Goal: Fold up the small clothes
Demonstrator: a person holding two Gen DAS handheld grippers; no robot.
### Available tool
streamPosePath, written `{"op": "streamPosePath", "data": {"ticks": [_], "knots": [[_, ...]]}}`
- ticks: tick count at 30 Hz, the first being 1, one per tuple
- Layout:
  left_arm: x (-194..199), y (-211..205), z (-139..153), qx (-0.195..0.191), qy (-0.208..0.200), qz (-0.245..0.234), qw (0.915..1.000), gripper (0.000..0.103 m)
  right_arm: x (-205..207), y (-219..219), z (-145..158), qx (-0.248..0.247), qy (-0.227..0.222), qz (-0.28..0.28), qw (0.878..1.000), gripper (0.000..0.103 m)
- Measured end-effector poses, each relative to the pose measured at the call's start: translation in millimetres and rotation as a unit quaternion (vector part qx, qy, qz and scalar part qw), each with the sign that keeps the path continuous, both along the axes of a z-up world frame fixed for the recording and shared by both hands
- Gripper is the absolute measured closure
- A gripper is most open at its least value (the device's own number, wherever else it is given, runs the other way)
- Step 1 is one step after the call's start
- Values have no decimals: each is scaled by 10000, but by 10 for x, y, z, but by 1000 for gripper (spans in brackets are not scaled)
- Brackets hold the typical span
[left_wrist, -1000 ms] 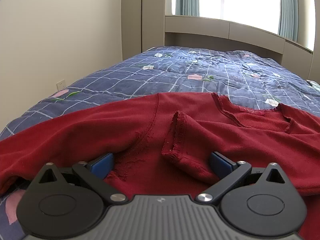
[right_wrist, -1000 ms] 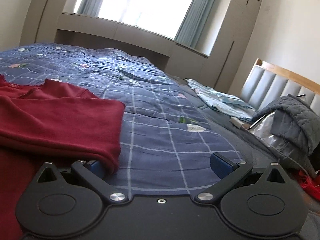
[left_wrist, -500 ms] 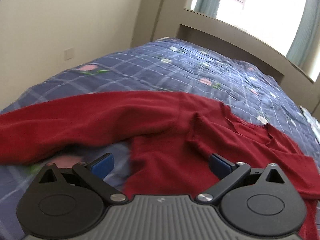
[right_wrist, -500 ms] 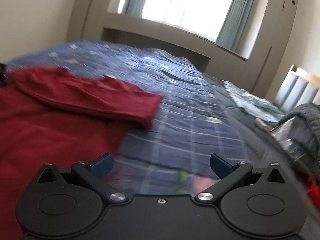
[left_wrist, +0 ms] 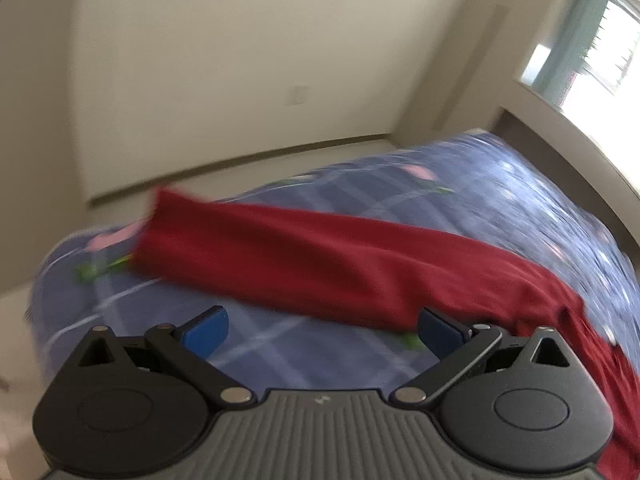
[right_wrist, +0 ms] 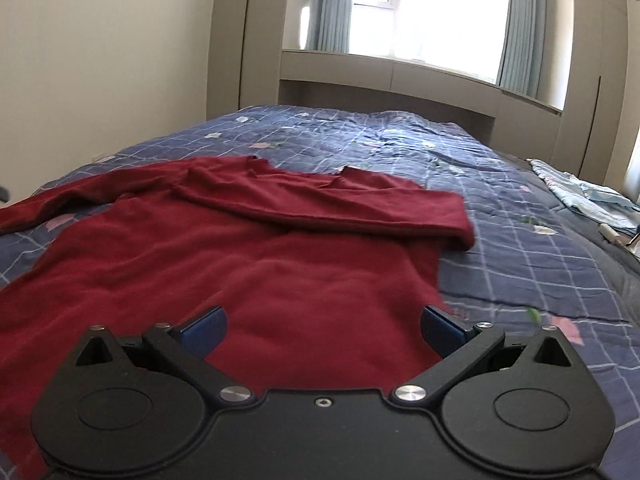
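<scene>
A dark red long-sleeved top [right_wrist: 248,264] lies spread on the blue checked quilt [right_wrist: 520,248]. Its right sleeve [right_wrist: 360,208] is folded across the chest, while the left sleeve [left_wrist: 304,256] stretches out flat toward the bed's corner. My left gripper [left_wrist: 322,330] hovers open over bare quilt just short of that sleeve, and the left wrist view is blurred. My right gripper [right_wrist: 322,330] stands open above the lower body of the top, with nothing between its blue fingers [right_wrist: 204,326].
The bed's corner and edge [left_wrist: 52,280] drop off to the floor beside a cream wall. A light blue cloth [right_wrist: 588,196] lies at the right side of the bed. A window and built-in shelf stand beyond the far end.
My left gripper has swung left, off the top's body and toward the outstretched sleeve at the bed's corner. My right gripper has moved left from the bare quilt to above the top's body.
</scene>
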State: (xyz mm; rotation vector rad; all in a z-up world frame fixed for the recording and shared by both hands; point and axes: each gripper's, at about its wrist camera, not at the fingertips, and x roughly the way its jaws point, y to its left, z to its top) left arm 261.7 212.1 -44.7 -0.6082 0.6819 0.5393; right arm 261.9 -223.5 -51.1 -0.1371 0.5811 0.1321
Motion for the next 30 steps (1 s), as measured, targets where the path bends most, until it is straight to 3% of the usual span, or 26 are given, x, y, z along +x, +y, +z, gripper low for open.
{"op": "streamPosePath", "data": {"ticks": [3,10,13,16,18,21,25,30], "knots": [[-137,266,-113,-311,-53,420,9986,0,4,72,-54,-69,79,39,9999,1],[-215,530,-209,-447,-502,985,9929,3,-23,124,-179,-168,274,26,9995,1],[-223,584,-237,-466,-600,1403,9872,17,-34,124,-196,-180,289,13,9994,1],[-243,609,-248,-359,-565,1627,9844,40,-19,120,-205,-171,312,-2,9994,1],[-261,636,-264,-312,-599,1704,9831,68,-6,123,-212,-168,338,-14,9993,1],[-290,683,-296,-302,-661,1808,9808,89,7,127,-227,-169,354,-25,9992,1],[-394,698,-263,-313,-1065,1831,9768,96,12,118,-230,-131,351,-28,9993,1],[-369,621,15,269,-1640,1397,9762,97,16,90,-221,-24,324,-40,9995,1]]}}
